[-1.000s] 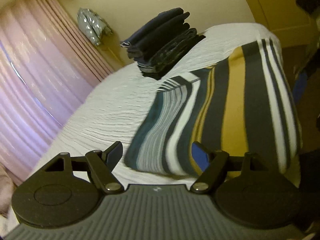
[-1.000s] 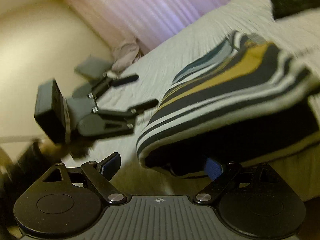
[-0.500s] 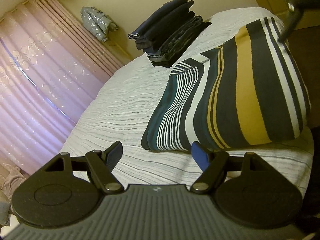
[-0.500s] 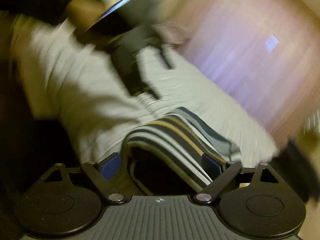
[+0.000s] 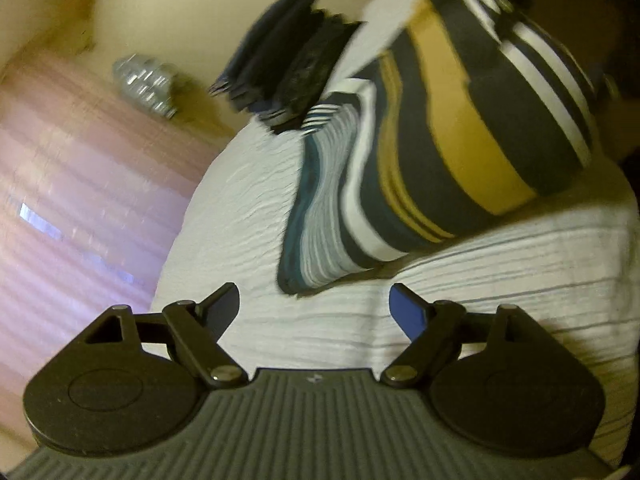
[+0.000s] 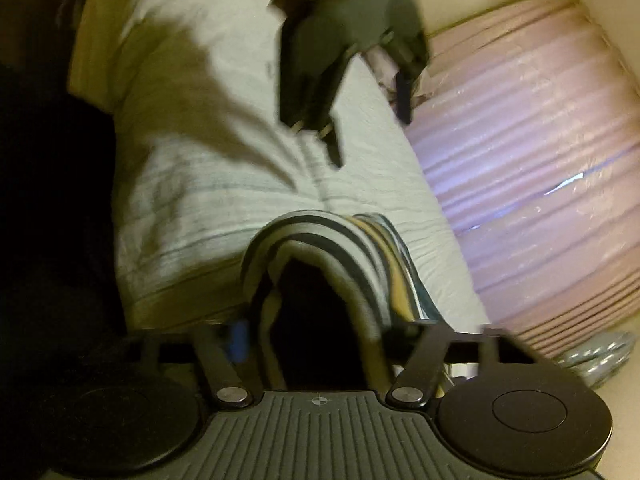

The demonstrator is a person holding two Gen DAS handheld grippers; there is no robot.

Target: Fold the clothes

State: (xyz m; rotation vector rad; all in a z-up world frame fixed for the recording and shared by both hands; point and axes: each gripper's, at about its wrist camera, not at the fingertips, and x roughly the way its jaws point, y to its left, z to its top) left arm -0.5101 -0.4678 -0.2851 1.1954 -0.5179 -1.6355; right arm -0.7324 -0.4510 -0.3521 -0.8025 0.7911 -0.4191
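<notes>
Since half a second before, the left gripper [image 5: 314,304] had swung lower and closer over the bed [image 5: 248,208], so the striped garment [image 5: 432,132] filled more of its view, while the right gripper [image 6: 316,336] had pushed further in, with the garment's folded edge now between its fingers. The bed, covered in a white ribbed spread, took up most of both views, with pink curtains [image 5: 80,208] hanging along one side. The striped garment [image 6: 336,248], banded in dark navy, mustard, white and teal, lay folded on the spread near the bed's edge; in the left wrist view its far end appeared raised off the spread, though blur made that hard to judge. A stack of dark folded clothes [image 5: 288,72] sat on the bed just behind it, touching or nearly touching its far corner. A silvery bundle [image 5: 146,84] hung by the wall beyond the curtains. The left gripper hovered over bare spread with its jaws spread wide and nothing between them. The right gripper's jaws stood apart on either side of the garment's fold; whether they pressed on the cloth could not be told through the blur.
</notes>
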